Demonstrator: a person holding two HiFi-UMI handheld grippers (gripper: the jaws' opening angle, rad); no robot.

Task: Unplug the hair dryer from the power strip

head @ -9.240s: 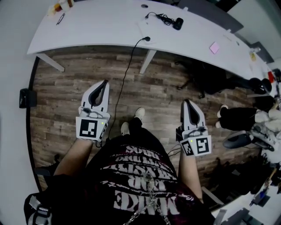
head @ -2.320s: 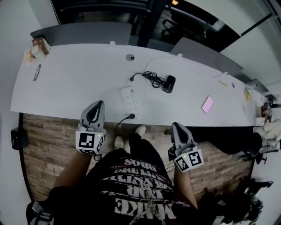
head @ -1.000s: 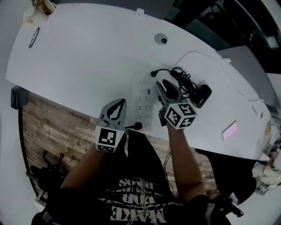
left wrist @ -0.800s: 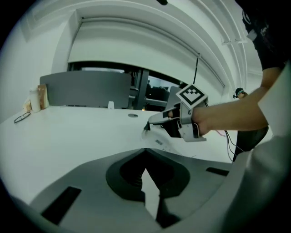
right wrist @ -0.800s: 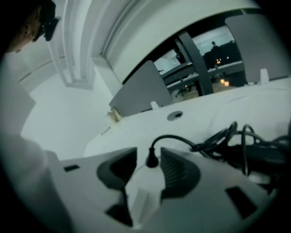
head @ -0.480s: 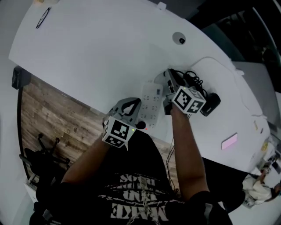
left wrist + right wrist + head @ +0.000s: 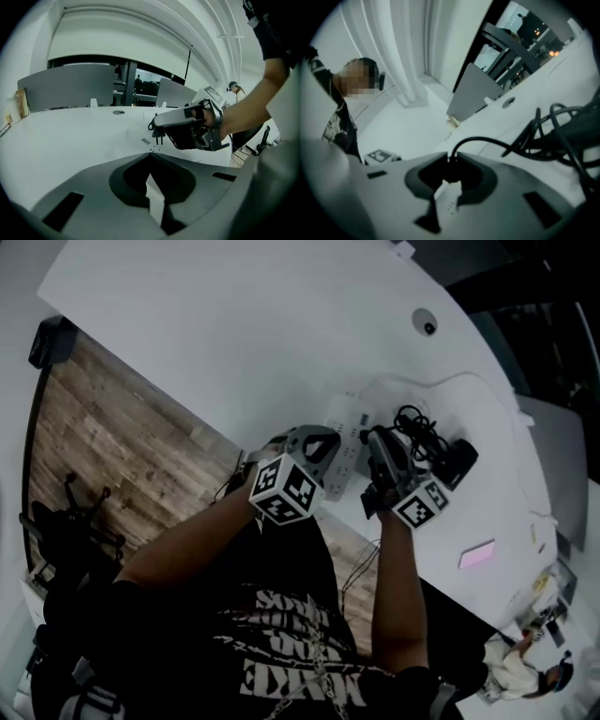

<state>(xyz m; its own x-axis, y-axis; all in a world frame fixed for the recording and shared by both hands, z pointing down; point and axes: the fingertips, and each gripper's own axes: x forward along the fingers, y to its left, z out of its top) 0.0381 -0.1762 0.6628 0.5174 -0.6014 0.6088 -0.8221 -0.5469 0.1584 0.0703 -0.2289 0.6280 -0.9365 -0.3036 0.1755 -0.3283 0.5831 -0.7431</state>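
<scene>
Tho shirt print [image 7: 302, 664] is illegible, right gripper [image 7: 375, 439] just closed jaws on plug [image 7: 451, 171].

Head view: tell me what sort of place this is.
Probably an office or meeting room: a long white table with a round cable port in its top, standing on a wood-plank floor.

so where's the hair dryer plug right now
The plug sits between the right gripper's jaws, which have just been closing on it; the left gripper view shows its prongs bare, just above the power strip.
</scene>
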